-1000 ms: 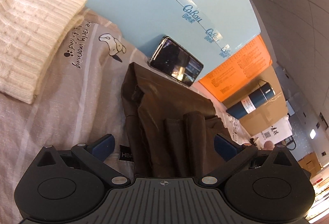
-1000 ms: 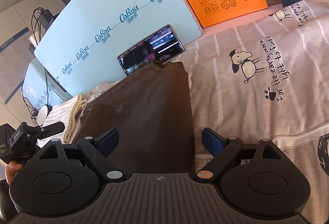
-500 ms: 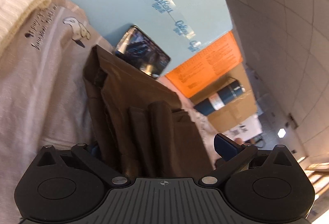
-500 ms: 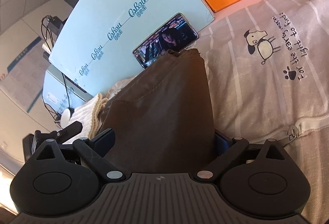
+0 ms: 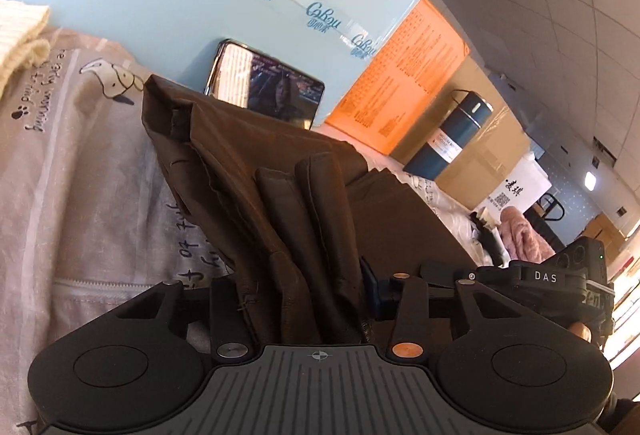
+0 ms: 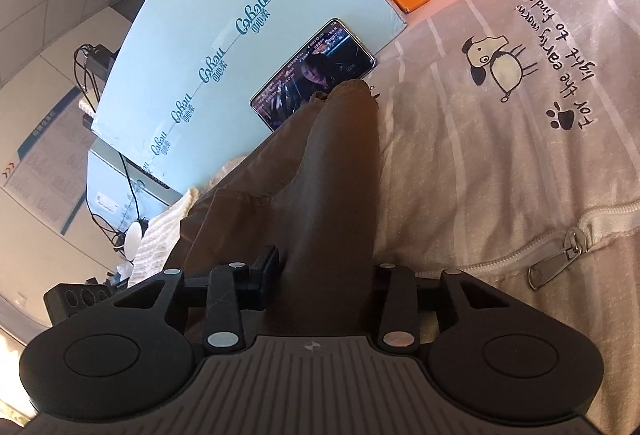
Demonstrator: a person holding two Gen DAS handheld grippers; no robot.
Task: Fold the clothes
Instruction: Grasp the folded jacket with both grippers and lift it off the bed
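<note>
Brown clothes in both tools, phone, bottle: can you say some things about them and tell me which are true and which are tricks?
1. Both the left tool and the right tool pinch the brown garment. True.
2. The phone has a dark, switched-off screen. False: it shows a picture.
3. The bottle is red. False: it is dark blue.
4. The bedsheet has a cartoon dog. True.

Dog-print bed cover (image 6: 500, 163), brown garment (image 6: 320, 195) on it, cream knit (image 5: 20, 31), phone (image 6: 316, 73)
</note>
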